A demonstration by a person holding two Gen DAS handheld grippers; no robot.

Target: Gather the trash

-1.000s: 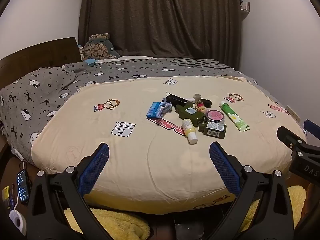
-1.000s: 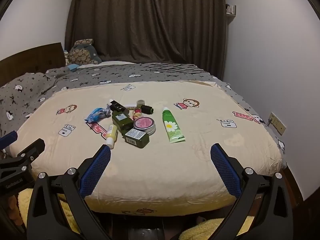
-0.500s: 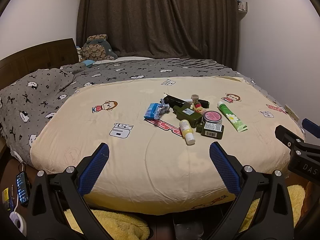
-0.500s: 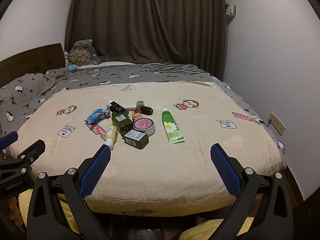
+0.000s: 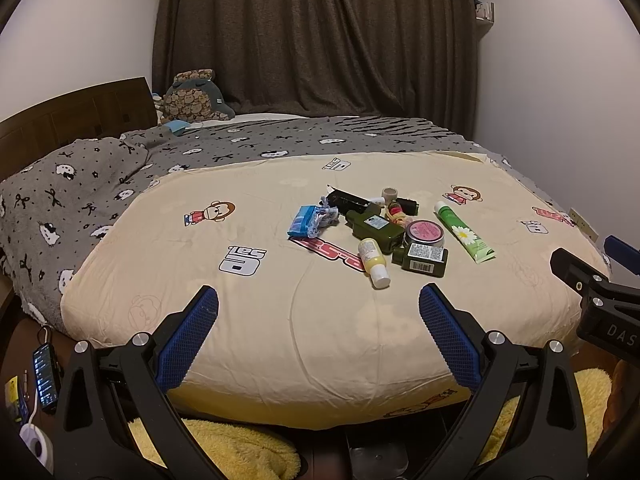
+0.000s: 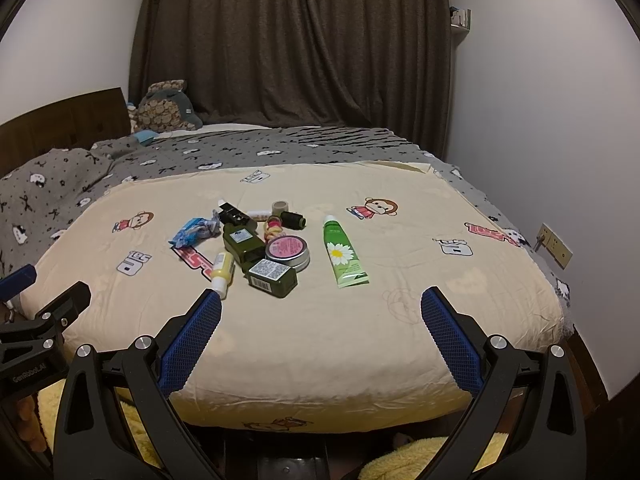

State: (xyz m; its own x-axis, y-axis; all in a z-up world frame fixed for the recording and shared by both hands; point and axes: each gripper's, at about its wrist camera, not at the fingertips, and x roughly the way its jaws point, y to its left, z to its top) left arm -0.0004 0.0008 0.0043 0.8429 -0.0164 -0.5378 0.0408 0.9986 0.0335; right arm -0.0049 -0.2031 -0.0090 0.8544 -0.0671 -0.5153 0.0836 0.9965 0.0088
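A heap of small items lies mid-bed on the cream quilt (image 5: 280, 320): a crumpled blue wrapper (image 5: 310, 222) (image 6: 194, 232), green bottles (image 5: 374, 226) (image 6: 240, 240), a dark green box (image 5: 424, 258) (image 6: 272, 274), a pink-lidded tin (image 5: 424, 234) (image 6: 288, 252), a yellow bottle (image 5: 374, 262) (image 6: 222, 270) and a green daisy tube (image 5: 464, 234) (image 6: 344, 254). My left gripper (image 5: 318, 332) is open and empty, short of the heap. My right gripper (image 6: 320, 332) is open and empty, also short of it. Each gripper shows at the edge of the other's view.
A grey patterned blanket (image 5: 100, 184) covers the bed's far and left side, with a plush toy (image 5: 196, 98) at the wooden headboard. Dark curtains hang behind. Yellow fluffy fabric (image 5: 240, 452) lies below the bed's near edge. A phone (image 5: 44, 372) hangs at the lower left.
Both grippers have eased slightly closer to the bed, so the heap sits a little lower in view. Both stay open. Nothing on the bed has moved.
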